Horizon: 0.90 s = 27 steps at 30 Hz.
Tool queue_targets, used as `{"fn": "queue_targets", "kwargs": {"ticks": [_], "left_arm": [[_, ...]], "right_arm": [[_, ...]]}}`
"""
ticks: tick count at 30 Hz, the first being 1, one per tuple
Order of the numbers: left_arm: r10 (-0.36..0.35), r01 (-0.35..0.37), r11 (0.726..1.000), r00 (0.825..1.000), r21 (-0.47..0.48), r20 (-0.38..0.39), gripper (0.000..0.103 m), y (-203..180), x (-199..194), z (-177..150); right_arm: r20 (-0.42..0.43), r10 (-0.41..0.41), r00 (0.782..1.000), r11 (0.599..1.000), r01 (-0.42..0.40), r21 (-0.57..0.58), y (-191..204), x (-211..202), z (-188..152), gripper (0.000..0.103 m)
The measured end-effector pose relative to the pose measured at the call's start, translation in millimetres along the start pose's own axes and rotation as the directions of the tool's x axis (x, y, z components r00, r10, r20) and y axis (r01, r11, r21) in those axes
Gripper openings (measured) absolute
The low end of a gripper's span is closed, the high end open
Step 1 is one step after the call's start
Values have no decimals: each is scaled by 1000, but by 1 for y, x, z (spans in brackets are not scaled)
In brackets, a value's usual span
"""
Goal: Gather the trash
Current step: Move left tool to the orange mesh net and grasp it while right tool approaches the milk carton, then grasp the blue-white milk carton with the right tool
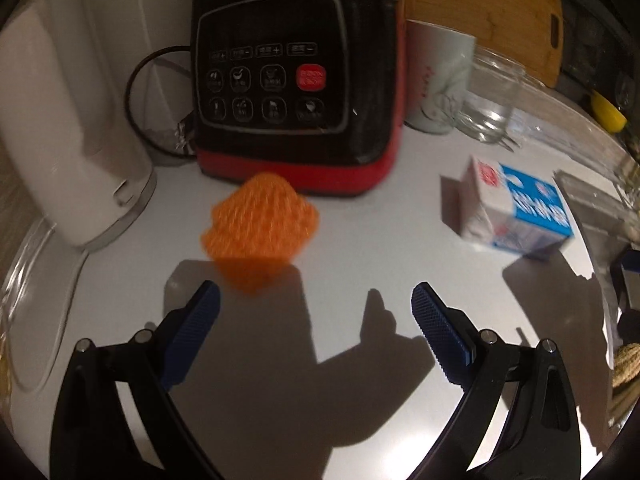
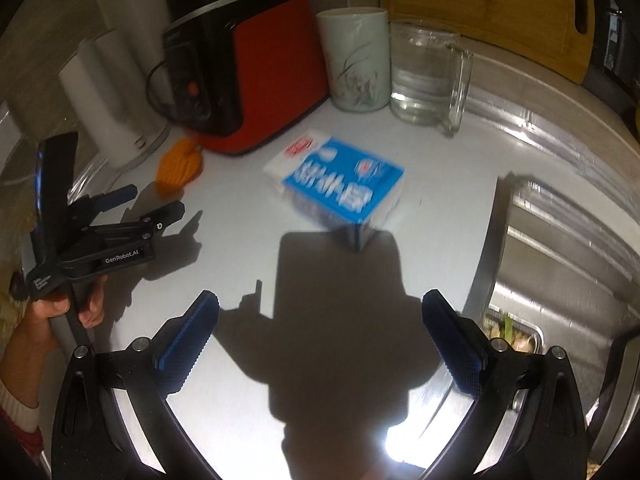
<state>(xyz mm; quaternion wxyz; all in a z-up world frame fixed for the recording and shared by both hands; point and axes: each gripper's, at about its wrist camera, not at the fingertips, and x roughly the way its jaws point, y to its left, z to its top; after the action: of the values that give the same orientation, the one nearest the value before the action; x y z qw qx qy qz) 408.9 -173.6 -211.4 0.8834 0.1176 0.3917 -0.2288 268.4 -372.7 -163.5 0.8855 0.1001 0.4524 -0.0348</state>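
Observation:
An orange foam net [image 1: 262, 230] lies on the white counter just ahead of my left gripper [image 1: 316, 300], which is open and empty; the net sits toward its left finger. A blue-and-white milk carton [image 1: 516, 210] lies on its side to the right. In the right wrist view the same carton [image 2: 340, 184] lies ahead of my open, empty right gripper [image 2: 320, 312]. That view also shows the orange net [image 2: 180, 164] at the left and my left gripper [image 2: 152, 204] held by a hand, its fingers apart near the net.
A black-and-red appliance [image 1: 288, 80] stands at the back, a white kettle [image 1: 68, 128] to its left, a ceramic cup [image 2: 354, 60] and glass mug [image 2: 426, 72] to its right. A wooden cutting board [image 2: 488, 4] leans behind. A steel sink [image 2: 560, 240] drops off at the right.

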Motion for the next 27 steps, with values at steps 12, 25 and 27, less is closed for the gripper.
{"fn": "queue_targets", "kwargs": {"ticks": [12, 25, 27], "left_arm": [[10, -9, 998, 1000, 65, -13, 75, 1, 49, 32], [112, -110, 989, 994, 98, -10, 25, 6, 48, 39], [119, -117, 988, 993, 100, -9, 23, 7, 48, 40]], "right_arm": [[12, -36, 999, 999, 36, -25, -6, 28, 29, 100], [5, -35, 999, 999, 35, -36, -3, 36, 36, 100], [6, -32, 999, 999, 33, -37, -3, 35, 37, 100]]}}
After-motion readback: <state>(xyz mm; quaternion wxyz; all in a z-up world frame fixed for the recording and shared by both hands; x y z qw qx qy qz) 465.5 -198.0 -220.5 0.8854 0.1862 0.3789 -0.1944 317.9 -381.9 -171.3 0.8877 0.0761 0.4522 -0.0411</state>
